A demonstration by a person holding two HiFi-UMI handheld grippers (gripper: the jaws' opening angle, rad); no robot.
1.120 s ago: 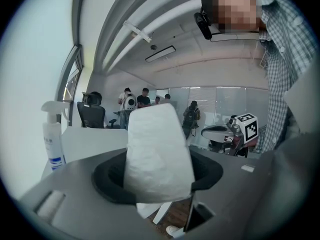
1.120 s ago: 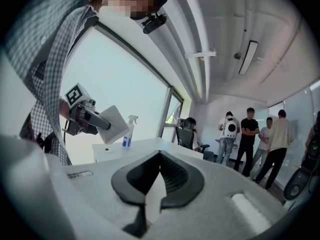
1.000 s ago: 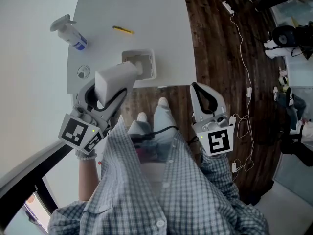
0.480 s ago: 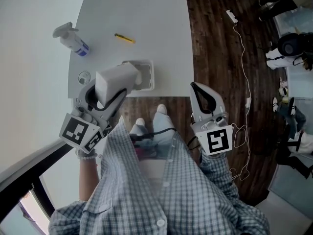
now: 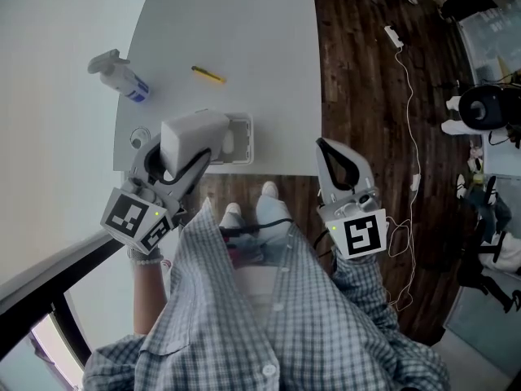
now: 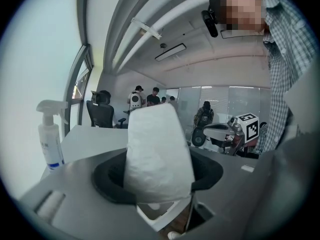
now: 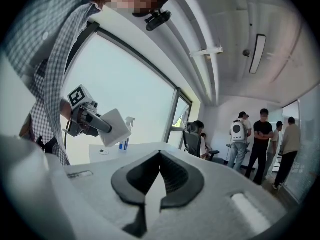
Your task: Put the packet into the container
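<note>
**Left gripper carrying packet, over near edge of container**

Left gripper [image 5: 181, 155]: jaws clamped on the white packet [image 5: 194, 133], gripping it by its near end; the packet's long axis runs on along the jaws, away from the person, so most of its length sticks out past the tips; in the left gripper view it fills the middle and stands up from between the jaws.

Container [image 5: 241, 136]: white, open-topped, sitting at the near edge of the pale table [image 5: 244, 31]; from the head view the packet overlaps the container's left side; in the left gripper view a corner of the white rim shows just under the packet's gripped end; so the target lies directly ahead of and below the held packet, a little to its right. Height of packet above the rim cannot be told.

Judgement: carry nearly done; what is left is a small shift right and down, far end leading, then let go.

Right gripper [image 5: 340, 161]: jaw tips closed together, nothing between them; held over the dark wood floor, well apart from the container; left is plainly the nearer one.

Further out on the table: spray bottle [image 5: 120, 75]; yellow pen [image 5: 208, 75].
</note>
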